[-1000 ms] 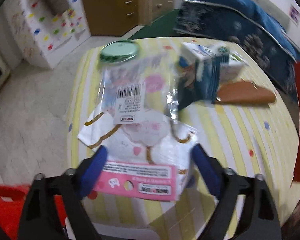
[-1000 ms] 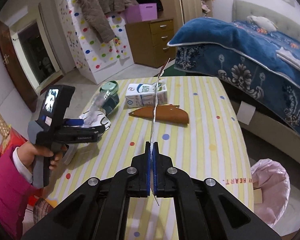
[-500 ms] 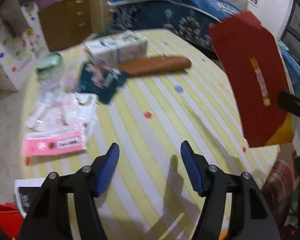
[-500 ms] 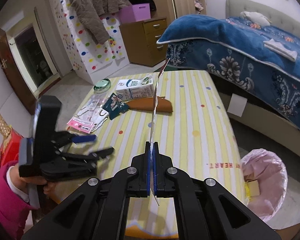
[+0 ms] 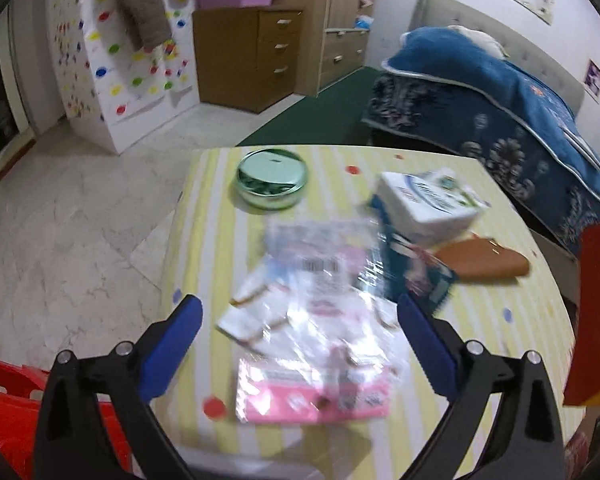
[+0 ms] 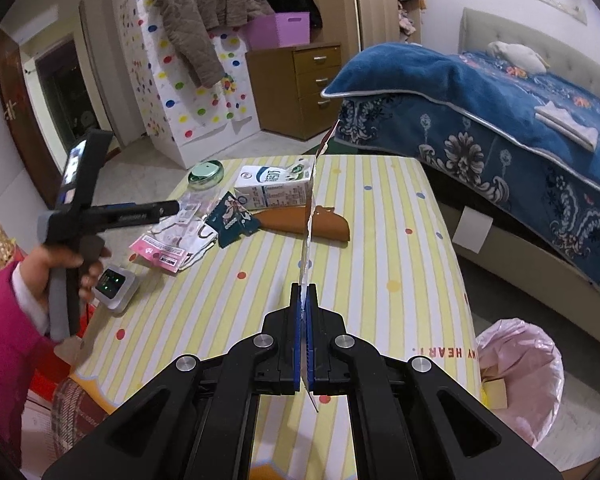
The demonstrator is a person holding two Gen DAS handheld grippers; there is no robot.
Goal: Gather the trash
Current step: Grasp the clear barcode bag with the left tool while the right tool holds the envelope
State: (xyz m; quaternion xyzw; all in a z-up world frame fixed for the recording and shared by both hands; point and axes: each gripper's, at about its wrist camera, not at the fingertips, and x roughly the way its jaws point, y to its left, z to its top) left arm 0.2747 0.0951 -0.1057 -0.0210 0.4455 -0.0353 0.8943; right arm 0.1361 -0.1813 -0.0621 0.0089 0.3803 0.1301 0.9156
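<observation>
My left gripper (image 5: 300, 312) is open and empty, hovering over a clear plastic wrapper with a pink label (image 5: 316, 344) on the yellow striped table (image 5: 196, 248). It also shows in the right wrist view (image 6: 168, 208). My right gripper (image 6: 305, 300) is shut on a flat red envelope (image 6: 310, 216), seen edge-on; its red face shows in the left wrist view (image 5: 596, 316). A dark blue wrapper (image 6: 234, 218), a white milk carton (image 6: 274, 188), a green-lidded jar (image 6: 206, 174) and a brown pouch (image 6: 304, 224) lie on the table.
A bin with a pink liner (image 6: 520, 376) stands on the floor right of the table. A small white device (image 6: 114, 284) sits at the table's left edge. A bed with a blue quilt (image 6: 500, 120) is at the right, a red chair (image 5: 8, 408) at the left.
My left gripper has swung back from the table's middle to hover over the clear wrapper. My right gripper still holds the red envelope and has drawn back slightly.
</observation>
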